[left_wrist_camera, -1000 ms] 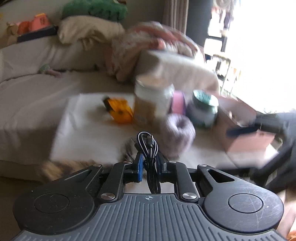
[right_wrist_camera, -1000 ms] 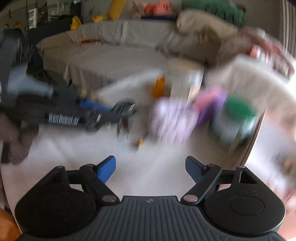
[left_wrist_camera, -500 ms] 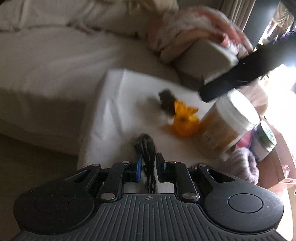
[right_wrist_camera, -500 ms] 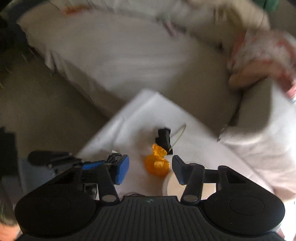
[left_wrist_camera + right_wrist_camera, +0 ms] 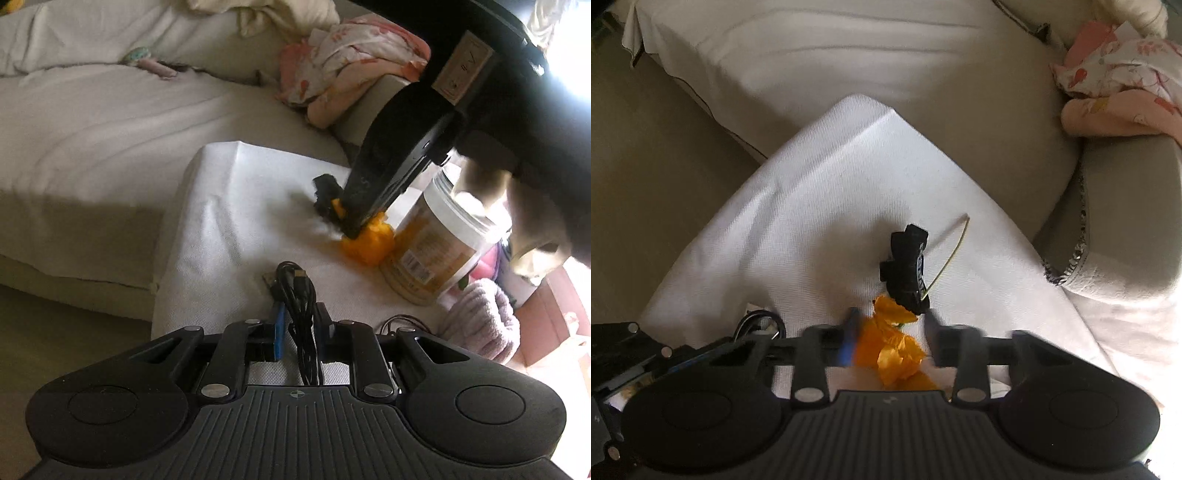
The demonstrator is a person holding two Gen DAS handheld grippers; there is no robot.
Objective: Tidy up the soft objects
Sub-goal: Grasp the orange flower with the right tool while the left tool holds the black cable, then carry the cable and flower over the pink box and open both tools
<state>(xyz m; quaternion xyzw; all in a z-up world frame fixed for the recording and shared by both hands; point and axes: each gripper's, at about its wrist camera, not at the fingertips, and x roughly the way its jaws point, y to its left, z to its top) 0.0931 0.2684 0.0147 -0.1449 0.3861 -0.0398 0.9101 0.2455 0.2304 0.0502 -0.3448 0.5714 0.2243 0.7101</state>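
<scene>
From the left wrist camera, the left gripper (image 5: pixel 300 330) is held low over the near edge of the white cloth (image 5: pixel 236 206), aimed across it, its jaws clenched on a coiled black cable (image 5: pixel 297 291). The cable's long axis runs straight ahead along the fingers, with its looped end and a plug tip past the fingertips. Beyond the cable, further onto the white cloth, the right gripper (image 5: pixel 354 227) slants steeply down from the upper right, its tips at the orange soft object (image 5: pixel 367 240); its body hides much of that object and part of a small black item (image 5: pixel 325 192) just behind it. A white-lidded jar (image 5: pixel 439 251) stands tilted just right of the orange object, and a fluffy lilac item (image 5: pixel 480 321) lies near the cloth's right edge, partly cut off by glare.

From the right wrist camera, the right gripper (image 5: pixel 890 339) looks almost straight down on the white cloth (image 5: pixel 812 221). Its blurred fingers straddle the orange soft object (image 5: pixel 890 347), jaws apart, and contact with it cannot be made out. The crumpled object has no clear long axis; its lower part is hidden behind the gripper body. The black item (image 5: pixel 905 269) lies just beyond it, lengthwise away from the camera. A pink floral cloth (image 5: pixel 1123 88) sits on the sofa (image 5: pixel 849 74) behind the white cloth.
</scene>
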